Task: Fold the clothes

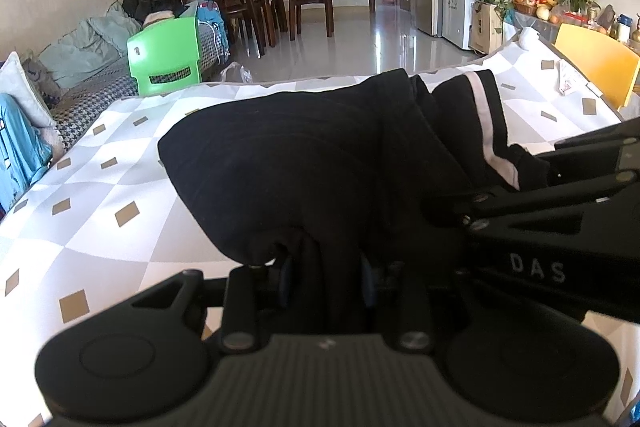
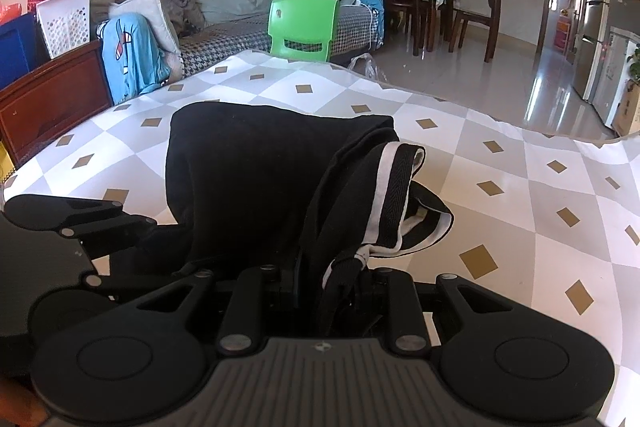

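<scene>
We found the black garment (image 1: pixel 304 163), trimmed with a white stripe (image 2: pixel 382 195), bunched on the diamond-patterned worktop (image 1: pixel 100 195). The left hand-held gripper (image 1: pixel 326 275) was clamped on a fold at its near edge. The right hand-held gripper (image 2: pixel 336 287), just beside the left, gripped the striped edge likewise.

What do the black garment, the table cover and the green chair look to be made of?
Black garment: soft matte knit, probably cotton jersey; it drapes in folds, with a woven herringbone white-edged stripe. Table cover: likely glossy vinyl or oilcloth, since it shows sheen and a printed diamond pattern. Green chair: moulded plastic, smooth, one-piece with cut-out slots.
</scene>
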Motion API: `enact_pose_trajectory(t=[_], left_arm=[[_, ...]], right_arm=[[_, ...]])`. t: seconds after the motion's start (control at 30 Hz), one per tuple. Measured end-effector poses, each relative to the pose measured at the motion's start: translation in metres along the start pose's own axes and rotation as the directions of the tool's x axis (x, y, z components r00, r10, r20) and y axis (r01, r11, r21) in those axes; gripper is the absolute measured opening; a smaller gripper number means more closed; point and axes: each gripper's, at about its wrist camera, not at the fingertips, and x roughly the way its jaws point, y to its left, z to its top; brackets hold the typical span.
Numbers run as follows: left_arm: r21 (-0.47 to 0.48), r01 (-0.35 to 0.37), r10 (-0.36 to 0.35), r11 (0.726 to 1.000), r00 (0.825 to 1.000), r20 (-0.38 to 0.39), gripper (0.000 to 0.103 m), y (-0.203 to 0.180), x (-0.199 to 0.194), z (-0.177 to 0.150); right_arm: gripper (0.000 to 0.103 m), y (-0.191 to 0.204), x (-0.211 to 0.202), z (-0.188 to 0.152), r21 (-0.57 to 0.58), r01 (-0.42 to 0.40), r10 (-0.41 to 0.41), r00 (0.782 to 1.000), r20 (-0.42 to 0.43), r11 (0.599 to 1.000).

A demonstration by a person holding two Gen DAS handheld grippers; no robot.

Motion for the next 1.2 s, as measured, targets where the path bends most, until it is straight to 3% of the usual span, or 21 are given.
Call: enact_pose_trajectory(t=[0.63,1.2], left_arm=[[0.033,-0.012,0.010,0.999,0.999,0.049,0.030,-0.016,-0.015,0.005],[0.096,0.013,-0.020,0.995,0.998,0.063,0.030,-0.054,-0.009,0.014]], right_arm=[[0.023,-0.009,-0.018,-0.001,0.027,0.011,-0.012,0.999,0.042,1.000],[0.023,-0.047,-0.033,-0.015,0.106,0.037,-0.044,0.997,0.061,0.994]])
